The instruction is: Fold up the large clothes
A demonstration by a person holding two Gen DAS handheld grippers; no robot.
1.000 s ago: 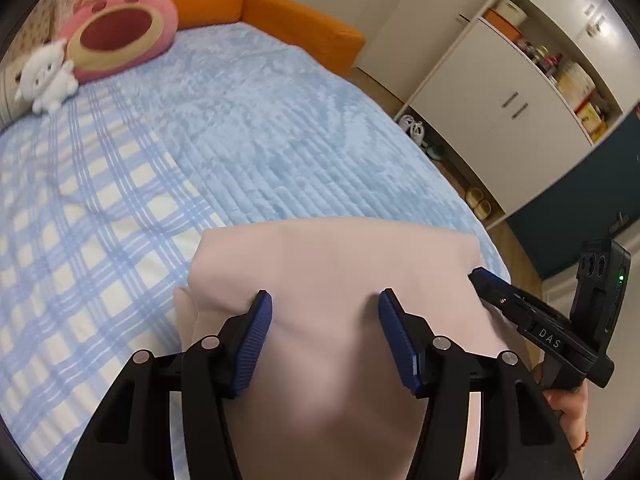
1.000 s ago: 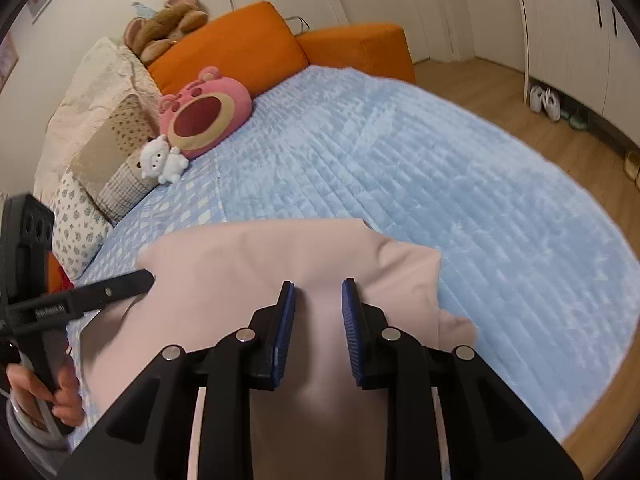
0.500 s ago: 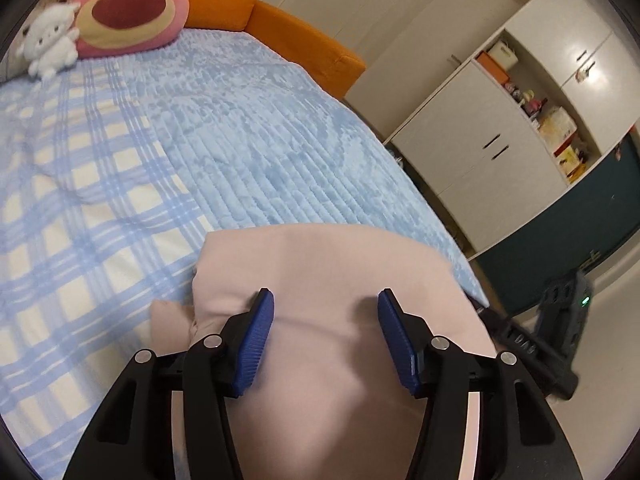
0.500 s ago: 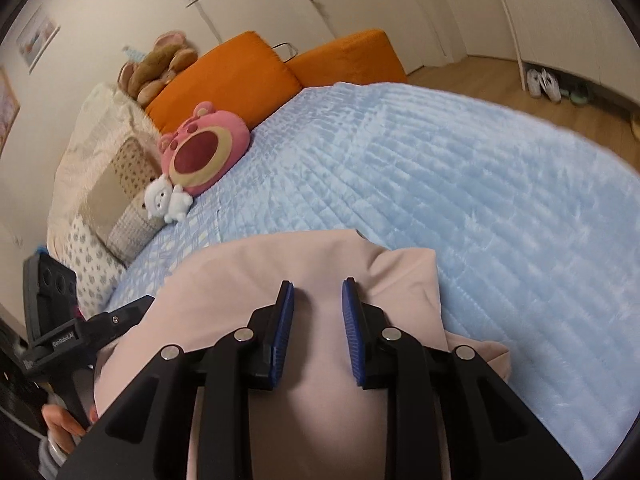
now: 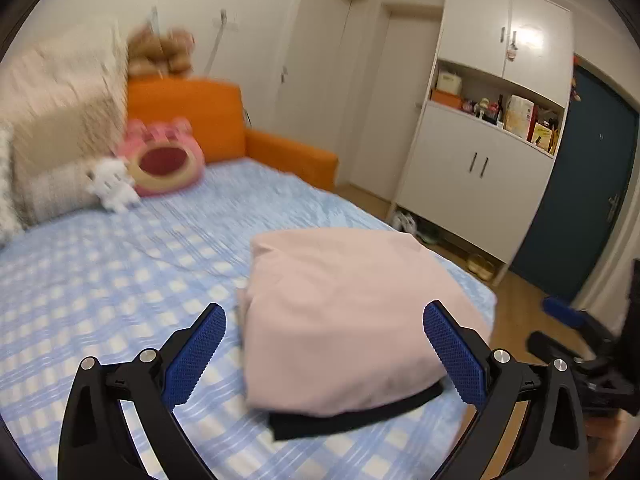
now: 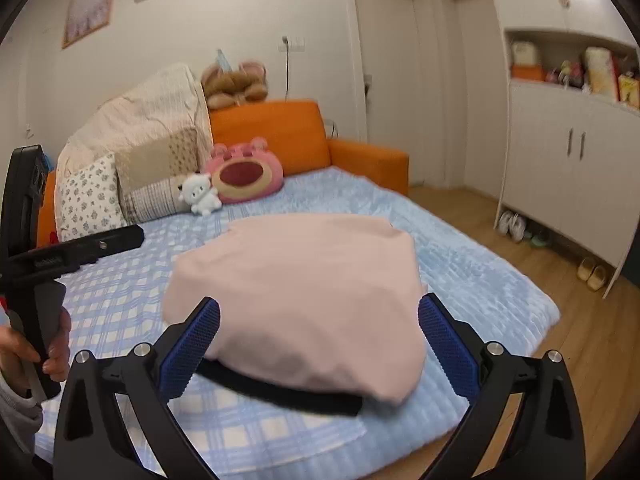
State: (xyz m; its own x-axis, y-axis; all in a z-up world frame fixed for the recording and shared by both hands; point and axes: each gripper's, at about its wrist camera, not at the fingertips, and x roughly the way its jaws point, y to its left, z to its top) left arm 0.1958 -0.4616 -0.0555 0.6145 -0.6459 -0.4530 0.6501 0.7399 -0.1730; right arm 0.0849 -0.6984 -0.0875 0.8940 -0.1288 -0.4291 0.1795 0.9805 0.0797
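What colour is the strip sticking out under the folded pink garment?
Black strip, under the pink garment; clearest in the right wrist view.

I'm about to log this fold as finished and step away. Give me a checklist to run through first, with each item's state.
1. Left claw open, nothing held: ok.
2. Right claw open, nothing held: ok.
3. Pink garment folded into one compact bundle: ok, though its top bulges.
4. Bundle resting fully on the bed: ok, but it sits close to the near edge.
5. No loose parts showing: not ok, a black edge sticks out beneath the pink fabric.
6. Whether that black edge belongs to the garment or to something under it: cannot tell.
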